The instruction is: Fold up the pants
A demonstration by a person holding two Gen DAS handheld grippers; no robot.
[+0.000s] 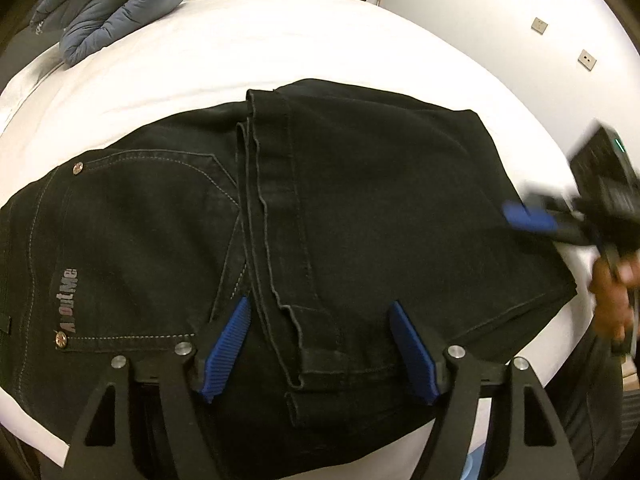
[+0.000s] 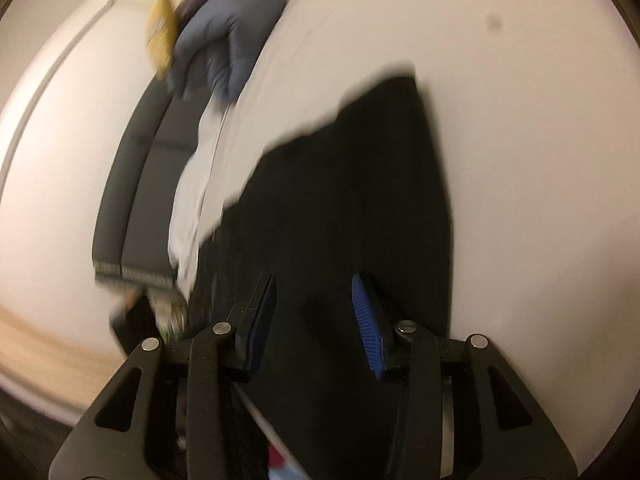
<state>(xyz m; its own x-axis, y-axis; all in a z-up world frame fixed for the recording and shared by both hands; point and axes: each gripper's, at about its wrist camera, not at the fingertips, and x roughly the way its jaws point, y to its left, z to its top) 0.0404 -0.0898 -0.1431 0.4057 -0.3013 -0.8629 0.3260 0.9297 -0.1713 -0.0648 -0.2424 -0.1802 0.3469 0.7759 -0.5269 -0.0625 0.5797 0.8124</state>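
Only readable txt: "AboutMe" in grey/reddish letters, printed on the back pocket (image 1: 132, 248) of the black pants (image 1: 360, 208), running sideways along the pocket edge near a rivet, seen in left wrist view. Yellow packet (image 2: 162, 36) at the far end of the bed in right wrist view has some print, but too blurred to read. No other labels, nos. or signs legible in either view.

Folded black pants (image 1: 340, 208) on white bed (image 1: 280, 48); left tool (image 1: 320, 352) agape above.
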